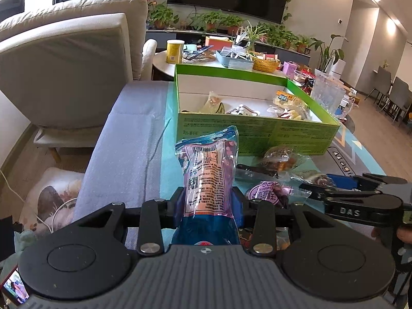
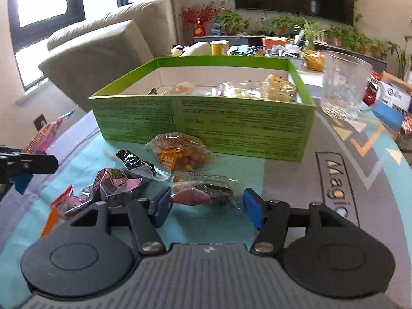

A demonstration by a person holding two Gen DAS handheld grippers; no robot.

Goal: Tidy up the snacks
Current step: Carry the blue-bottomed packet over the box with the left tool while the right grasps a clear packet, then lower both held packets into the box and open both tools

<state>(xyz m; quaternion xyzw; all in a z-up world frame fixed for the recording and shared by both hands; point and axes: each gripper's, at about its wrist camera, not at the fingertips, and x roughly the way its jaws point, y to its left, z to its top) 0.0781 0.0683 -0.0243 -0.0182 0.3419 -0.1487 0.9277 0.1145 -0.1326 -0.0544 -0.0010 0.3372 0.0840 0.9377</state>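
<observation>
My left gripper (image 1: 209, 203) is shut on a tall blue and pink snack packet (image 1: 209, 164), held upright above the mat in front of the green box (image 1: 257, 134). The box holds several wrapped snacks. My right gripper (image 2: 207, 207) stands open low over the mat, its blue pads (image 2: 253, 211) on either side of a clear packet with dark red pieces (image 2: 203, 193), not pressing on it. Beyond that lie a packet of brown nuts (image 2: 180, 152), a black foil packet (image 2: 136, 163) and a pink and black wrapper (image 2: 116, 182). The left gripper's finger (image 2: 28, 164) shows at the left edge.
A glass mug (image 2: 342, 90) stands right of the box (image 2: 206, 126). A beige armchair (image 1: 69, 64) is at the left, and a cluttered round table with a yellow can (image 1: 175, 51) and baskets lies behind. Bare patterned mat (image 2: 334, 180) stretches to the right.
</observation>
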